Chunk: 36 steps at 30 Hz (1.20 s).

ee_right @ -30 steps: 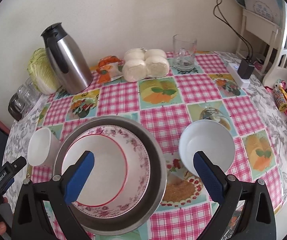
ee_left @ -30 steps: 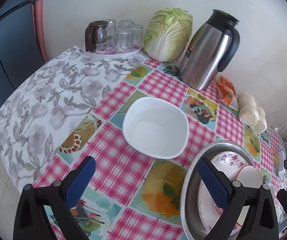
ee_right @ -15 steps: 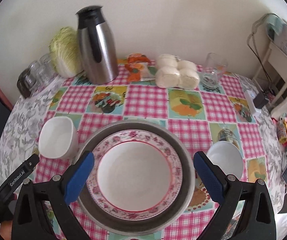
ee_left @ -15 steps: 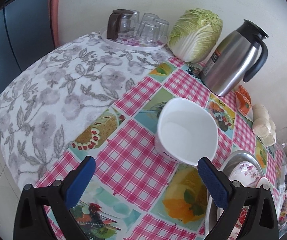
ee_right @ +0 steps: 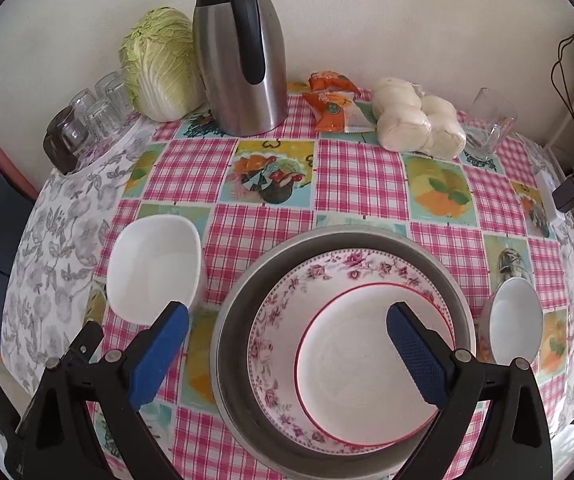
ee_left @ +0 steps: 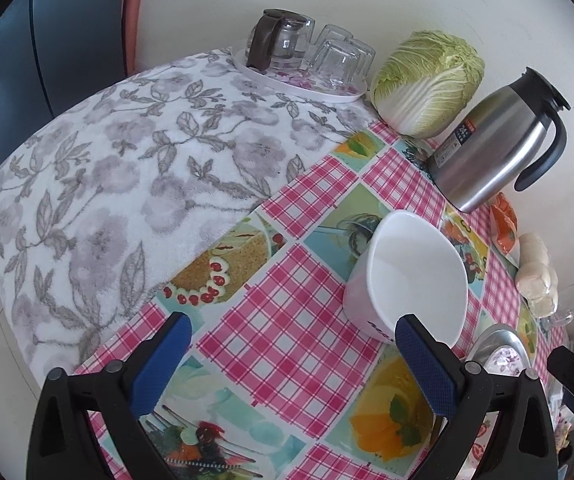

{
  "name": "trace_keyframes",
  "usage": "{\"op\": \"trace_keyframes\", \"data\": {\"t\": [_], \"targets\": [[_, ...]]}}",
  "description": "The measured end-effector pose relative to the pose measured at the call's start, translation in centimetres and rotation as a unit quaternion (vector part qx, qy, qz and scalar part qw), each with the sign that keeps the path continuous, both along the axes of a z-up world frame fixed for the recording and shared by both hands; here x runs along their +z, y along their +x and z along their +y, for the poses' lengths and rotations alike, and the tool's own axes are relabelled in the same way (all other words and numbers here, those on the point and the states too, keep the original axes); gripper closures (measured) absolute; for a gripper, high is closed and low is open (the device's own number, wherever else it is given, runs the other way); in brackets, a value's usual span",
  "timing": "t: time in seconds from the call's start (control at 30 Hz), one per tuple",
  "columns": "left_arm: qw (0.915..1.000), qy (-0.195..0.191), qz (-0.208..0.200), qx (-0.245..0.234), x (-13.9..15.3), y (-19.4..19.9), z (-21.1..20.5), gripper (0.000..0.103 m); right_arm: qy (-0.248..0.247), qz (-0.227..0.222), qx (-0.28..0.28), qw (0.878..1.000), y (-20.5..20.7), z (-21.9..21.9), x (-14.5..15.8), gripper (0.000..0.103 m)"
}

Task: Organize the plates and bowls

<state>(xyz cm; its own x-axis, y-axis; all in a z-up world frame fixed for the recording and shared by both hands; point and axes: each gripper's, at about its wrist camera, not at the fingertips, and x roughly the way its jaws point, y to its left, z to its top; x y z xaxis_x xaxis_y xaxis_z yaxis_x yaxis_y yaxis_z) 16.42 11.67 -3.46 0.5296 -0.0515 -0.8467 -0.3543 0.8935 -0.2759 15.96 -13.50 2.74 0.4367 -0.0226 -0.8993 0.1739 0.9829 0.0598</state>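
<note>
Probably a home dining table (ee_right: 271, 176) (cabbage (ee_right: 159, 64), thermos (ee_right: 239, 52), glasses (ee_left: 327, 60)).

The steel flask (ee_left: 487, 148) at the bench's back edge carries a small label reading "24" above print too small to read; dark lettering low on the white bowl's (ee_left: 407, 280) wall is unreadable.

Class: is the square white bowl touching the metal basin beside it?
Apart. The right wrist view shows pink checked cloth between the square white bowl and the metal basin.
</note>
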Motion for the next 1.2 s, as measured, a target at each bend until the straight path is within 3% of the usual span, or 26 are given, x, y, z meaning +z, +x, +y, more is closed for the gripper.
{"op": "trace_keyframes", "data": {"t": [0.27, 0.5, 0.77, 0.93, 1.03, 1.2], "targets": [[0.9985, -0.039, -0.032, 0.021, -0.1, 0.2, 0.9, 0.0, -0.017, 0.004, 0.008, 1.0, 1.6, 0.5, -0.7, 0.004], [0.9991, -0.011, -0.042, -0.001, 0.1, 1.1, 0.1, 0.0, -0.032, 0.019, 0.032, 0.999, 3.0, 1.5, -1.8, 0.004], [0.9984, -0.025, -0.046, -0.019, -0.6, 2.0, -0.3, 0.001, -0.011, 0.023, 0.039, 0.999, 4.3, 2.7, -3.0, 0.006], [0.9986, -0.031, -0.042, -0.008, -1.2, 2.5, 0.4, 0.006, 0.001, 0.039, 0.052, 0.998, 5.2, 3.9, -4.2, 0.026], [0.9984, -0.029, -0.045, -0.018, -1.4, 3.0, 0.5, 0.008, 0.012, 0.045, 0.053, 0.998, 5.5, 4.2, -4.9, 0.032], [0.9973, -0.002, -0.06, -0.042, -1.1, 4.0, 0.2, 0.013, 0.024, 0.055, 0.061, 0.996, 6.2, 4.5, -5.8, 0.046]]}}
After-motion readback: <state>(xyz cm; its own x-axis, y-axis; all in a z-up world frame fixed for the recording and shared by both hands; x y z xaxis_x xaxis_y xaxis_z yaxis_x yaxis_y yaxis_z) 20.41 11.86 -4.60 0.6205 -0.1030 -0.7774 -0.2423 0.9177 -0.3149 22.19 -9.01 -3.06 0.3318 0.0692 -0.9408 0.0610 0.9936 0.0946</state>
